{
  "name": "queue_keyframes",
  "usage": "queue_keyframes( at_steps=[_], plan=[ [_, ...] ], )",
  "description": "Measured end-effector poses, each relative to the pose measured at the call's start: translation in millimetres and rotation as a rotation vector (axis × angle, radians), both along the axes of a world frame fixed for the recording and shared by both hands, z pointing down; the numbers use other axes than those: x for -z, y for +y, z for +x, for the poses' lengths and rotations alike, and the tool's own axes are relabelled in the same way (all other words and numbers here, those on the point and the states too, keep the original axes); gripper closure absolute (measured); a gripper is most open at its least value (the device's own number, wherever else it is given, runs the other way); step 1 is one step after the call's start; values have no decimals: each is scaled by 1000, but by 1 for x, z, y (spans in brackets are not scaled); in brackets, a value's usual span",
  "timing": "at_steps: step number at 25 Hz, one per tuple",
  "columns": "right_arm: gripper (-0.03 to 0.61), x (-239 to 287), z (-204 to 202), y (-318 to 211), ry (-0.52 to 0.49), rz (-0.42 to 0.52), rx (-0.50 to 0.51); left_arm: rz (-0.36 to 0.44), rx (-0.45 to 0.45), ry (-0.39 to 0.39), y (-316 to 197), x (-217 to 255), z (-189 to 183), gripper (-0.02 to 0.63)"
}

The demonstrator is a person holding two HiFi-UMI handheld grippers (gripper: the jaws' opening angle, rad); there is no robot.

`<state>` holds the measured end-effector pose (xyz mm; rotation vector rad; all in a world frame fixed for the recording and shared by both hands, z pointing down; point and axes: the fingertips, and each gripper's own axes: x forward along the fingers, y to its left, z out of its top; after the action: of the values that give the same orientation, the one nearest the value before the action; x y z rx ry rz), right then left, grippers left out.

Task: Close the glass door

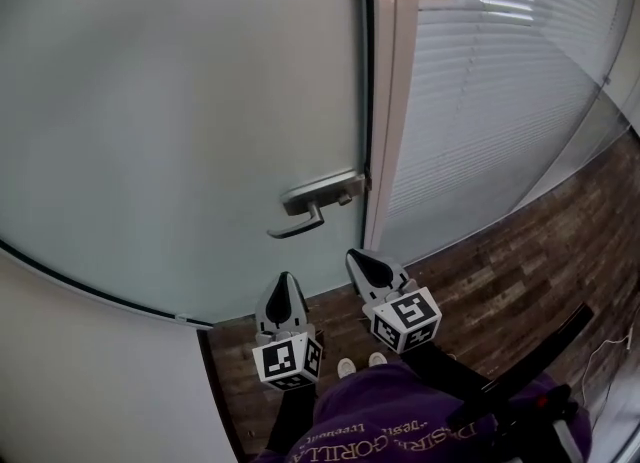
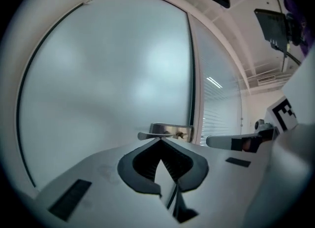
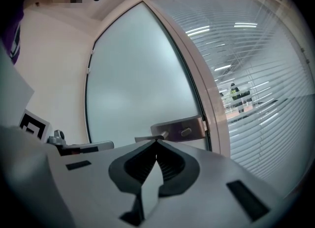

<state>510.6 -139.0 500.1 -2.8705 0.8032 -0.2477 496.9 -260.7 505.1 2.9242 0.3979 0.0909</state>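
Door [image 1: 180,101] of frosted glass fills the upper left of the head view. We find it standing flush in its frame [image 1: 390,101], its lock edge close along the post with only a thin dark seam between them. We cannot tell whether the latch has caught. A metal plate [image 1: 325,191] sits on the lock edge of the door, and a lever handle [image 1: 300,221] projects from it toward the left, roughly level.

Left tool [image 1: 285,278] is closed. Its own view shows the two jaws meeting at the tips with nothing between them. It points at the door below the handle and stands apart from both. In its view the tips line up just under the lever, without contact.

Right tool [image 1: 354,255] is likewise closed and empty, with its jaws together at the tips. It is held just beside the left tool, on the frame side, and points toward the foot of the post. It touches neither the door nor the frame.

Each tool shows its marker cube, the left [image 1: 287,361] and the right [image 1: 407,318], nearest the person.

To the right of the frame runs a glazed partition with slatted blinds [image 1: 500,81]. Dark wood floor [image 1: 530,261] lies below it. The person's light shoes [image 1: 360,363] show between the two tools, above a purple garment [image 1: 400,411]. A pale wall [image 1: 80,381] adjoins the door on the left.
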Motion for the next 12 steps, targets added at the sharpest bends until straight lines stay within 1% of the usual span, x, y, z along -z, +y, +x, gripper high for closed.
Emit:
queue_keyframes(
  at_steps=[2,5,8,12],
  plan=[
    [581,2,-1,-1,4,8,-3,0,15,-27,0,-8,-1,614],
    [581,2,-1,0,8,5,-16,24,-16,-39,8,-12,-1,614],
    [581,4,2,4,12,2,-29,31,-43,-36,15,-10,2,614],
    [581,9,7,5,26,-2,-34,40,-54,-20,15,-3,13,614]
  ],
)
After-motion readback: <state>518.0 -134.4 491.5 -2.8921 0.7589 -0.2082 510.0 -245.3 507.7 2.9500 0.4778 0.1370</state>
